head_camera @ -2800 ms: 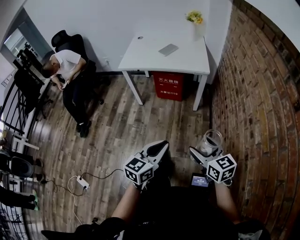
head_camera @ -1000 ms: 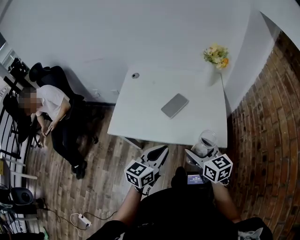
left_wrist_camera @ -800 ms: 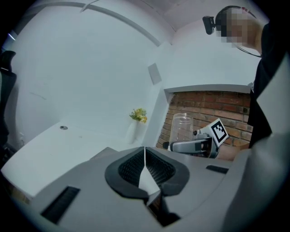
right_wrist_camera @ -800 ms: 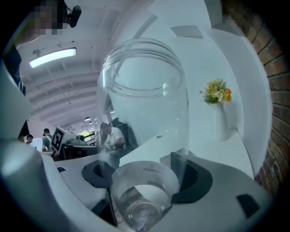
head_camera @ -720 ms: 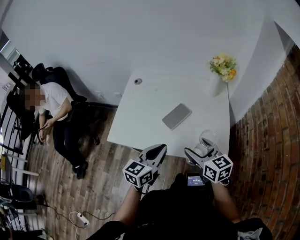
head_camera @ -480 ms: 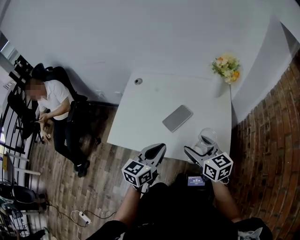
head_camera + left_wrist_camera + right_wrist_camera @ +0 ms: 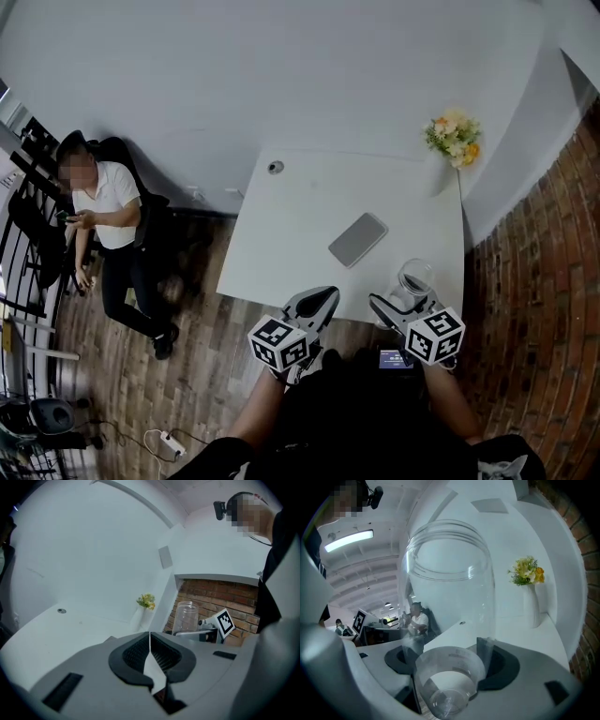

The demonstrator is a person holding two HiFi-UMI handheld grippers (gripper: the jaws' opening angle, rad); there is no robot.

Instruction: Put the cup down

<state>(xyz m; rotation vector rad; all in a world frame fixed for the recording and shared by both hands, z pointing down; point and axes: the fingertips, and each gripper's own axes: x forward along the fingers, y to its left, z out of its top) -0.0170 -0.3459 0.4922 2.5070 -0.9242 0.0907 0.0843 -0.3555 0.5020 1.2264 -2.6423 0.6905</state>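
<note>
Head view: cup (image 7: 415, 278) btm hidden behind my right gripper (image 7: 405, 300), can't tell if it's clear of the table (image 7: 281, 244). Table's near edge by right corner also covered. Nr far left corner, small round thing (image 7: 275, 167): too small to ID.

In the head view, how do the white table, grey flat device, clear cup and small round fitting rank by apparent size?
1. white table
2. grey flat device and clear cup: about alike, and the cup is nearer the camera, so I do not rank them
3. small round fitting
</note>
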